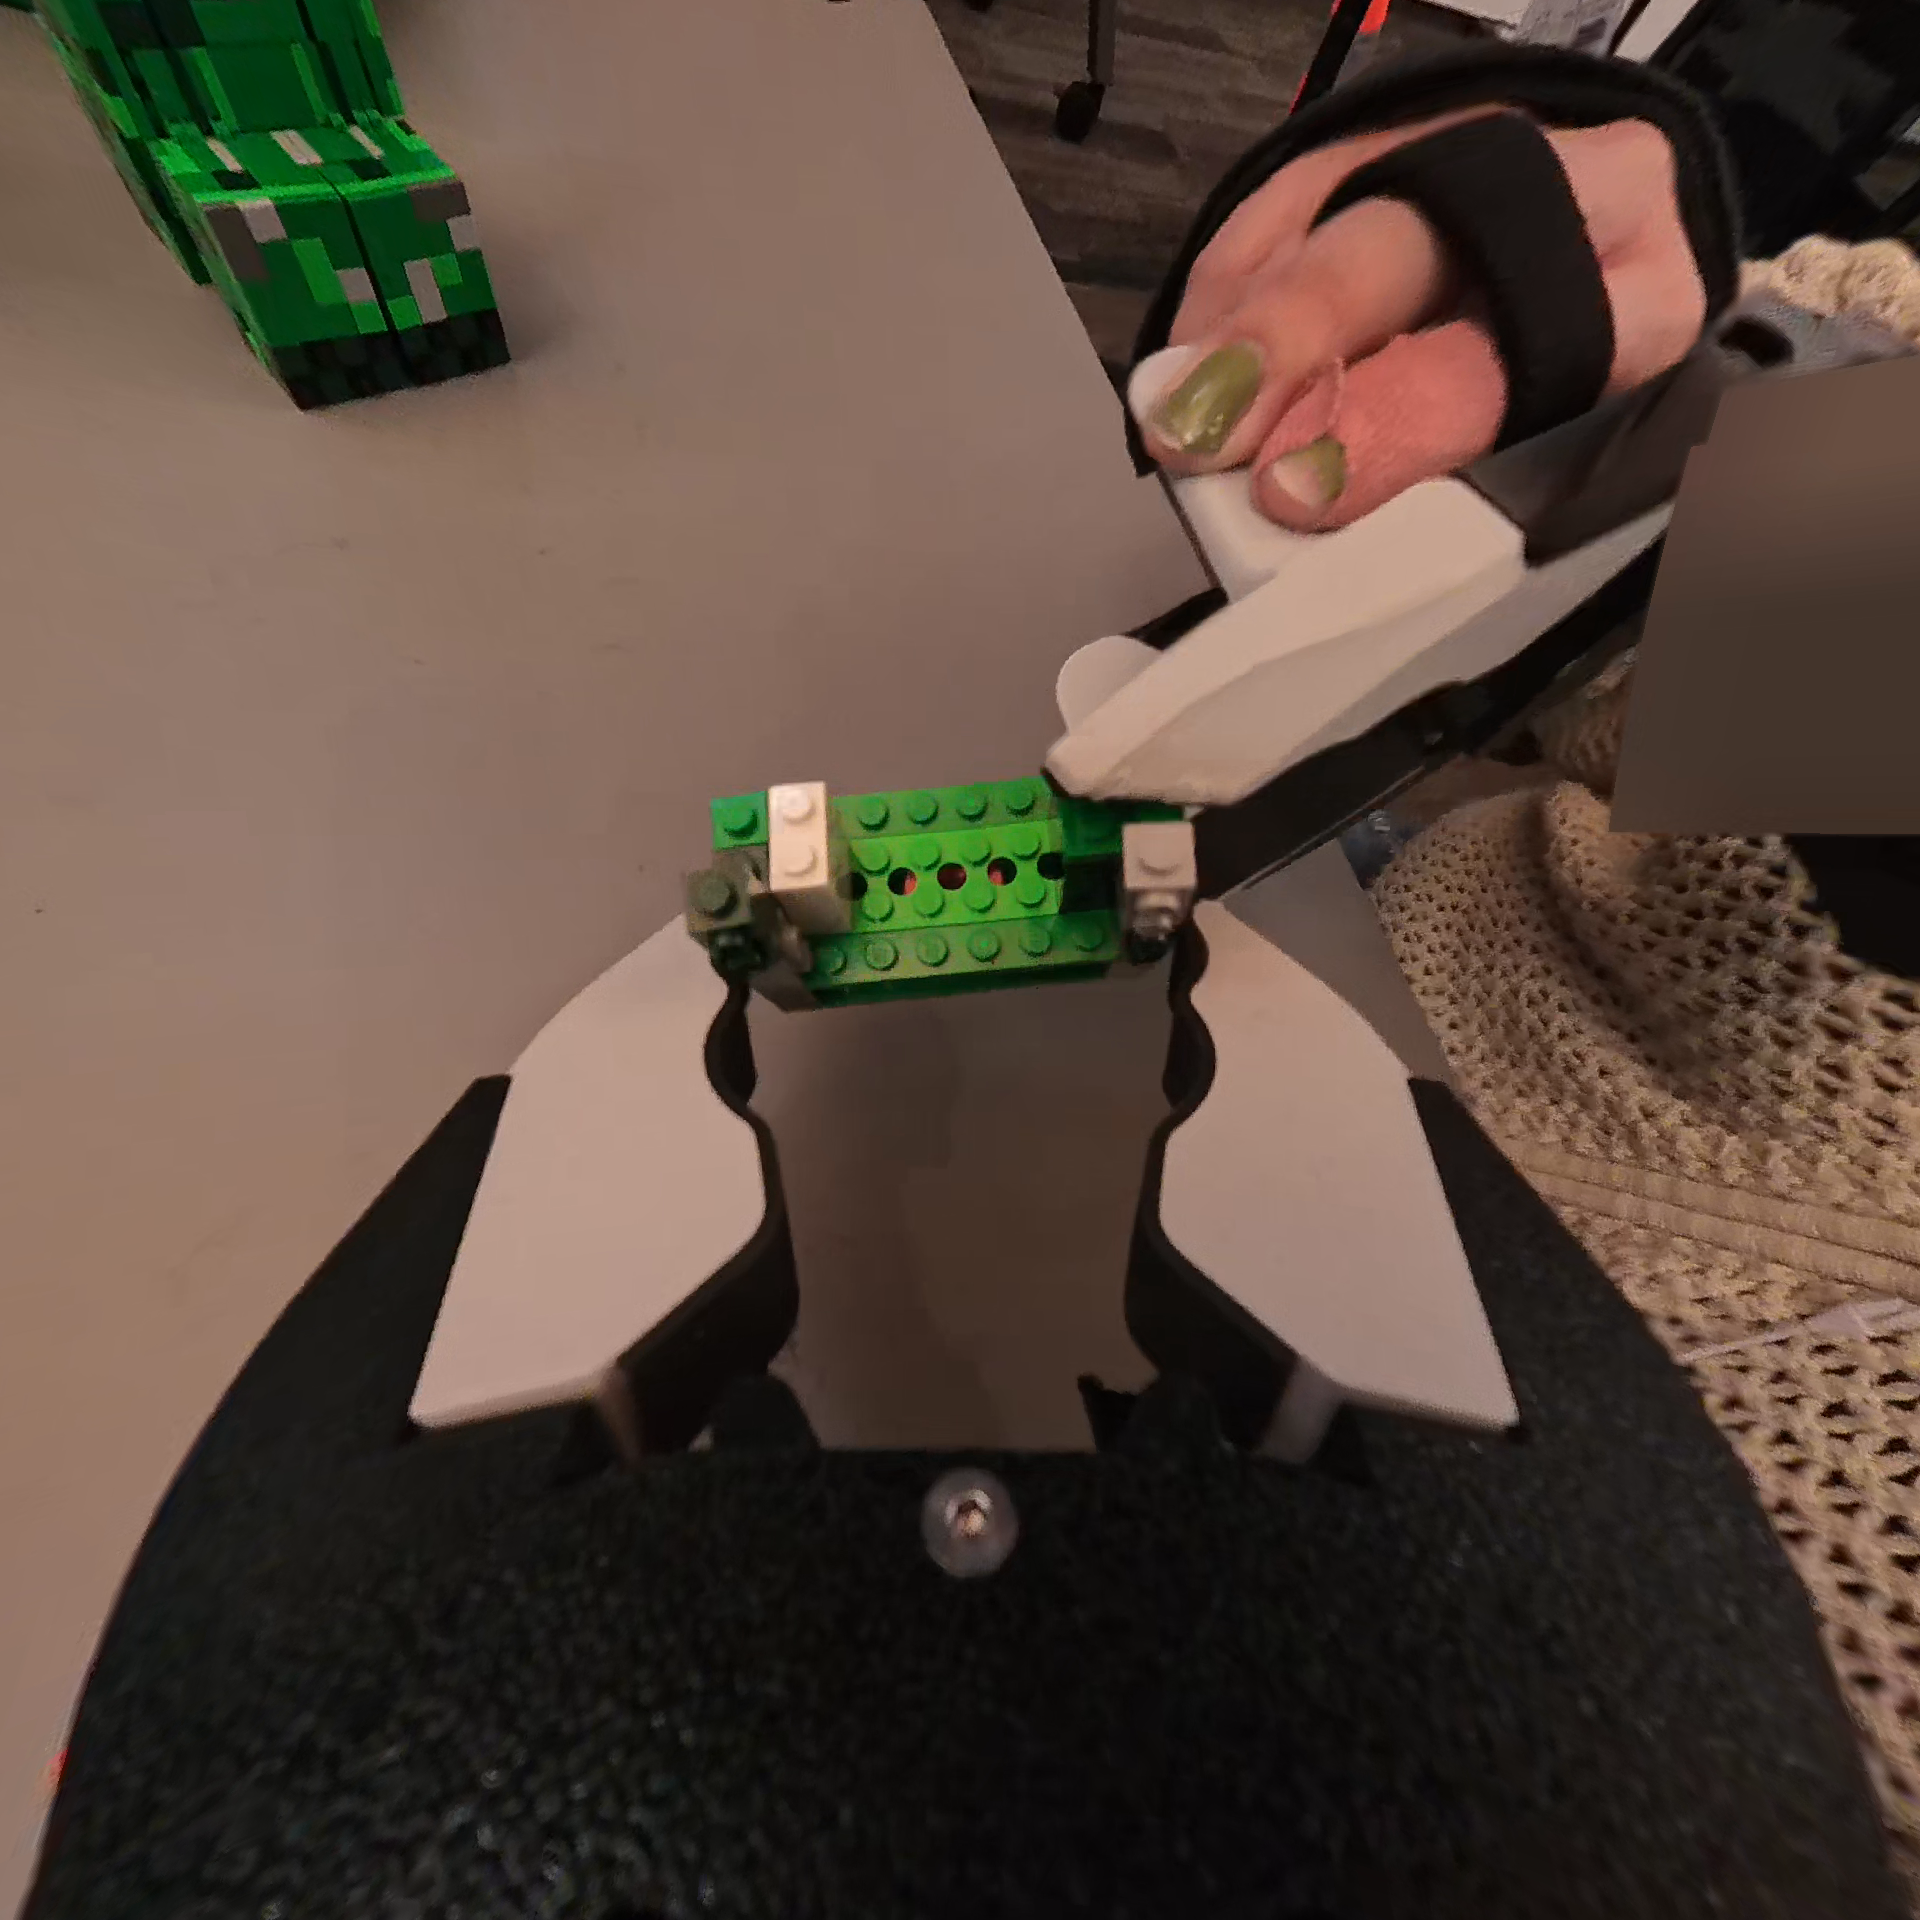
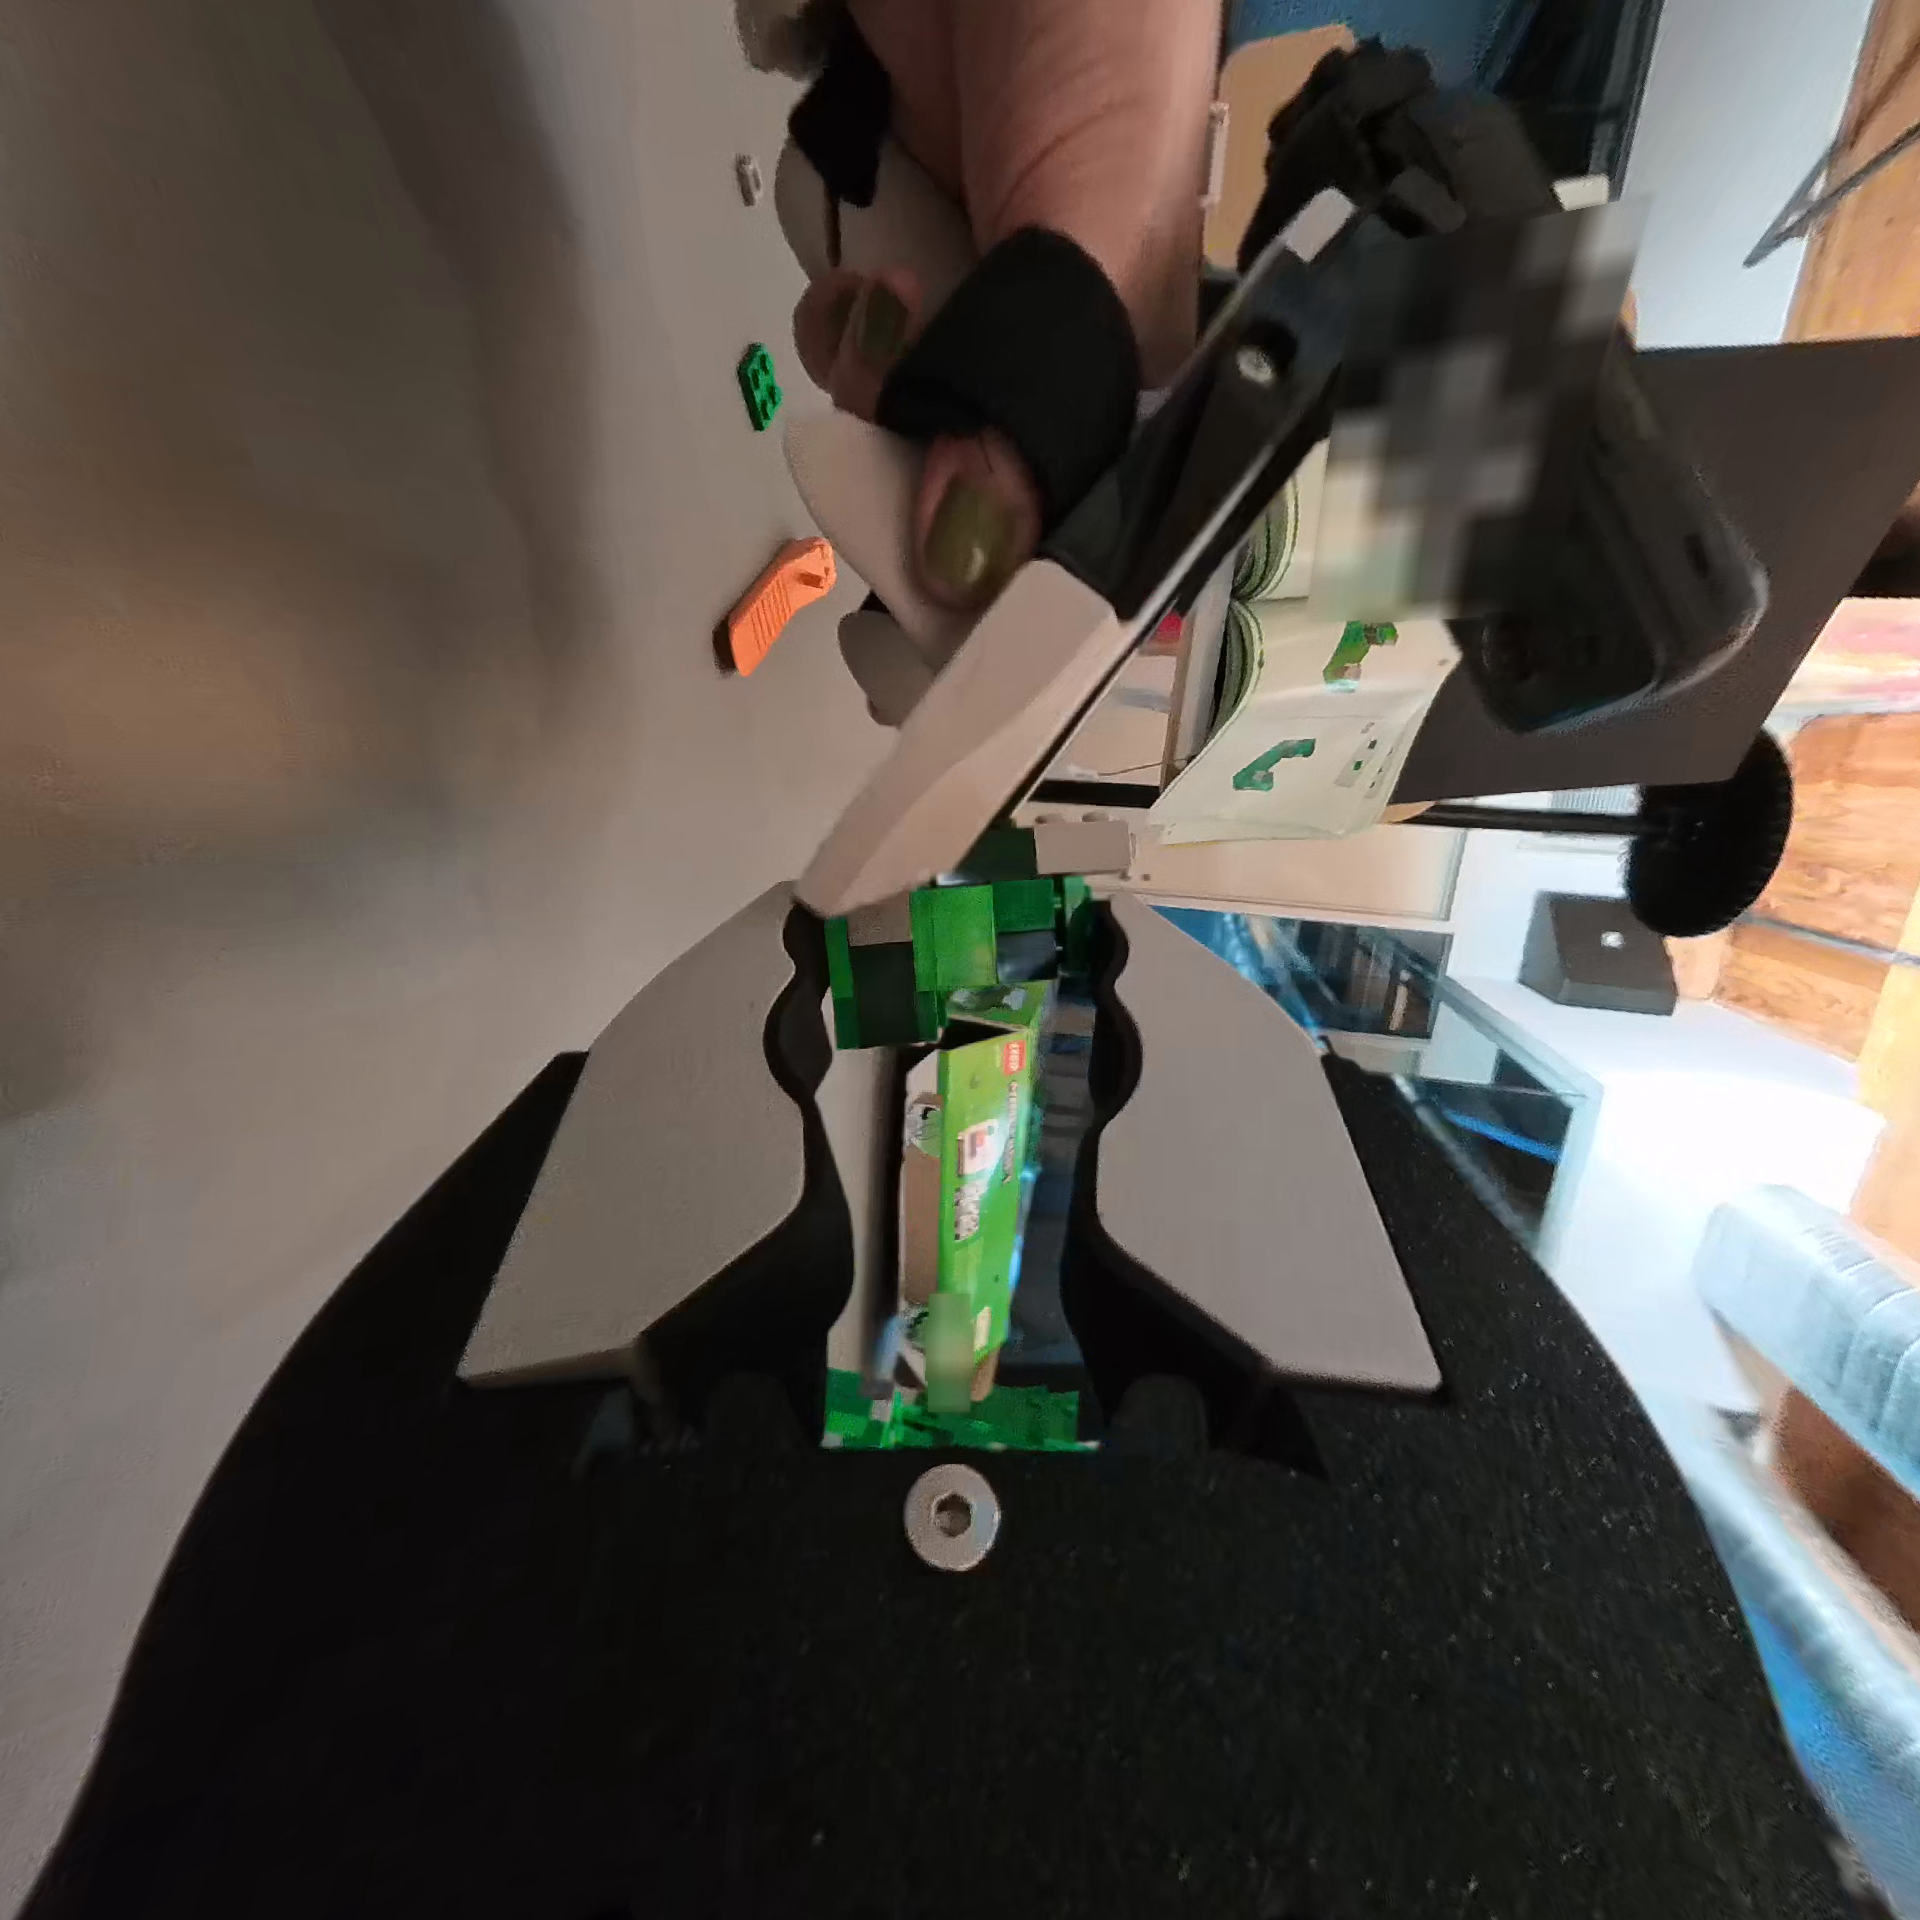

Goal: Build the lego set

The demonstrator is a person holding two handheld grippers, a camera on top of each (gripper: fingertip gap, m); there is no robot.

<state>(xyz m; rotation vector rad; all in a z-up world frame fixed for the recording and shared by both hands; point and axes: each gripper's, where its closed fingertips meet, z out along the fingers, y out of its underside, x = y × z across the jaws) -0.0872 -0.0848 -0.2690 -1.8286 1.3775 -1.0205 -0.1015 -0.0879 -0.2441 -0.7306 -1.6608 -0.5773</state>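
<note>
A green lego sub-assembly (image 1: 935, 883) with a white brick and grey end bricks is held above the grey table (image 1: 520, 623). My left gripper (image 1: 951, 951) is shut on it, one fingertip at each end. My right gripper (image 1: 1127, 816) comes in from the right and clamps the assembly's right end. In the right wrist view the assembly (image 2: 935, 966) sits between the right gripper's (image 2: 956, 951) fingertips, and a white finger of the left gripper (image 2: 935, 769) crosses above it. A large finished green lego figure (image 1: 312, 208) stands at the table's far left.
On the table lie an orange brick separator (image 2: 774, 613), a small green plate (image 2: 758, 387) and a tiny grey piece (image 2: 746, 179). The green lego box (image 2: 977, 1143) and an open instruction booklet (image 2: 1299, 769) lie beyond. A cream knitted sleeve (image 1: 1610, 1039) is at the right table edge. Both grippers' tips are close together, under 4 cm apart. Both grippers' tips are roughly 25 cm from the large finished green lego figure (image 1: 312, 208).
</note>
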